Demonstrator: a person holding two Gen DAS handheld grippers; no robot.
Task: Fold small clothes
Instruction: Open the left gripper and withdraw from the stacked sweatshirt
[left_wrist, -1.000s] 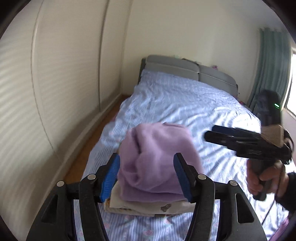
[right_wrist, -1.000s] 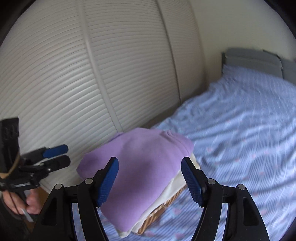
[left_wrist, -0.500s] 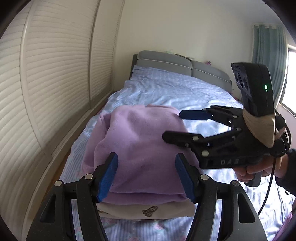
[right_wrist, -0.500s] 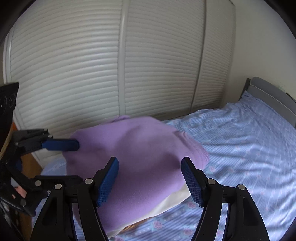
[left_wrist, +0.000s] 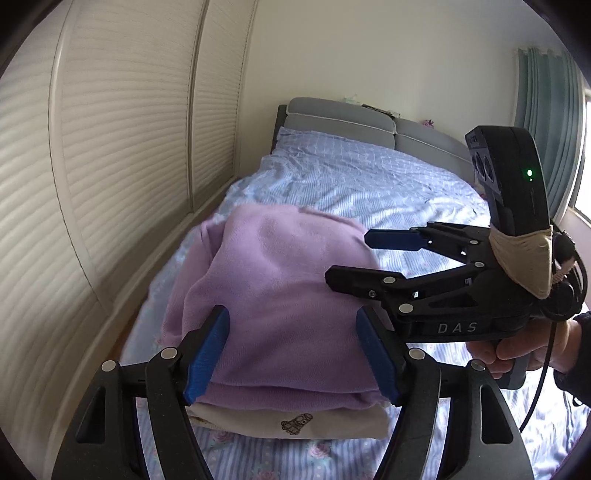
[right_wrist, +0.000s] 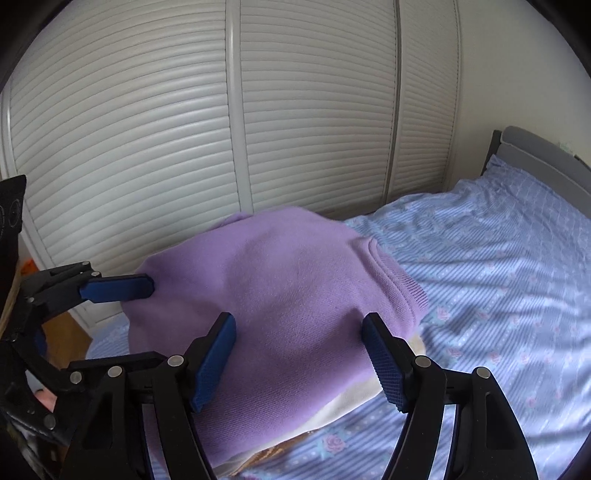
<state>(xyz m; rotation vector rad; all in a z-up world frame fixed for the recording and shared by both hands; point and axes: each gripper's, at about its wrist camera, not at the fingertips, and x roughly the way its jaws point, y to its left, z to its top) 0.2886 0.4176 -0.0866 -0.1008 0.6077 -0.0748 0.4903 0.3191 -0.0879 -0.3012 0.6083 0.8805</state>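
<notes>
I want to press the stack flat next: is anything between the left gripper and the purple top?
Nothing visible. The left gripper stands open right over the purple top, its jaws having just widened; the right gripper hovers off to one side, not between.

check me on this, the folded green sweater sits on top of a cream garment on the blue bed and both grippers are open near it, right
Not quite: the sweater is purple, not green, as the left wrist view shows. The rest holds: it lies folded on top of a cream garment on the blue bed, and the left gripper and right gripper are both open near it, the left one's jaws having just been opening, pads not pressing the cloth.
</notes>
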